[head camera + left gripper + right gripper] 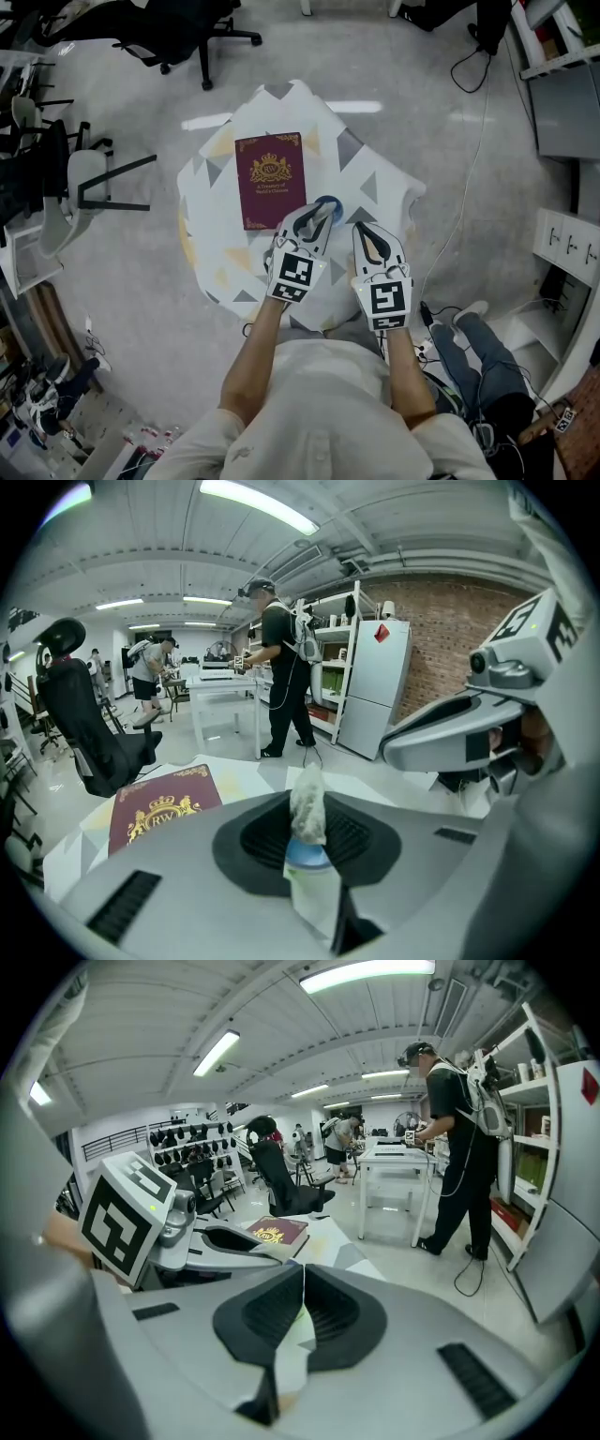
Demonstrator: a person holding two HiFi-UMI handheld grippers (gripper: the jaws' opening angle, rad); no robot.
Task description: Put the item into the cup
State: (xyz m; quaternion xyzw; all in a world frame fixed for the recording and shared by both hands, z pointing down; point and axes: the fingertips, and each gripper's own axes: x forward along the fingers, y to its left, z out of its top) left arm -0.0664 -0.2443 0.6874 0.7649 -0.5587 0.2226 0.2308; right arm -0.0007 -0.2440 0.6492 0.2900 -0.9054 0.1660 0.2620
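A blue cup (329, 201) stands on the cloth-covered table (380, 183), just right of a maroon book (270, 180). My left gripper (318, 215) hangs right over the cup, shut on a pale crumpled wad (307, 806). In the left gripper view the wad sticks up between the pads, and the cup's blue rim (306, 856) shows directly below it. My right gripper (367, 231) sits close beside on the right, its pads (323, 1307) pressed together with nothing between them. Its body also shows in the left gripper view.
The maroon book (161, 810) with a gold crest lies at the table's left middle. The table is small, with its edges near on all sides. Office chairs (183, 33) stand on the floor behind it, shelves (562, 84) at right. People stand at far tables (459, 1119).
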